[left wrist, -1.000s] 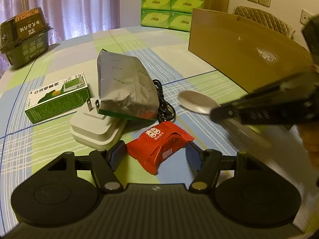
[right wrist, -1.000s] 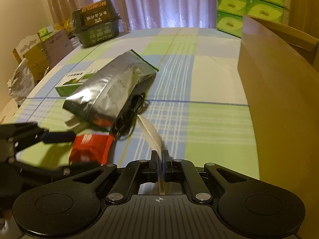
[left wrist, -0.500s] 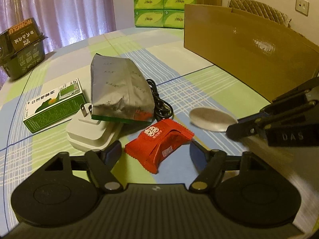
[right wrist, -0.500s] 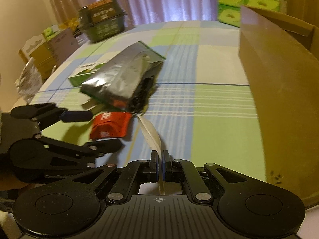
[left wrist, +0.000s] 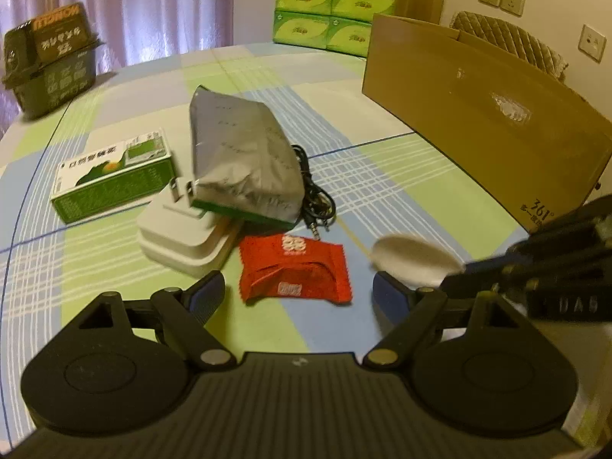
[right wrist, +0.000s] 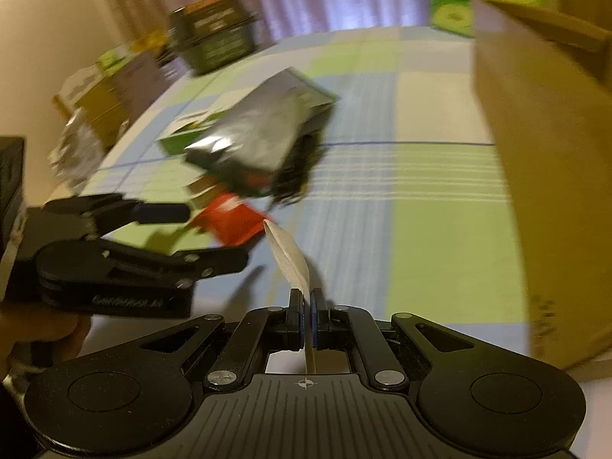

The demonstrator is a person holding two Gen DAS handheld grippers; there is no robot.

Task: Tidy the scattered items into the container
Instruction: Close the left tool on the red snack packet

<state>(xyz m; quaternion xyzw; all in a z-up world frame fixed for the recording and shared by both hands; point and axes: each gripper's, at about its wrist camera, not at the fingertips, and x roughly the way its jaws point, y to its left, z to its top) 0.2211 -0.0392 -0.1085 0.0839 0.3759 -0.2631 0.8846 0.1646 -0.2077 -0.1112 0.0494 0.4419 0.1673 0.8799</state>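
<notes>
1. The left gripper [left wrist: 298,290] was held with its jaws apart around the red packet [left wrist: 294,269] on the table [left wrist: 401,176].
2. The spoon [right wrist: 288,256] was clamped in the right gripper [right wrist: 305,319], near the cardboard box [left wrist: 485,122].

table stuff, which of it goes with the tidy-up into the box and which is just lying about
Part of the job: spoon clamped in the right gripper, red packet between the open left gripper fingers, silver pouch, white charger, black cable, green carton, cardboard box.

Just lying about: dark crate, stacked green tissue packs.
</notes>
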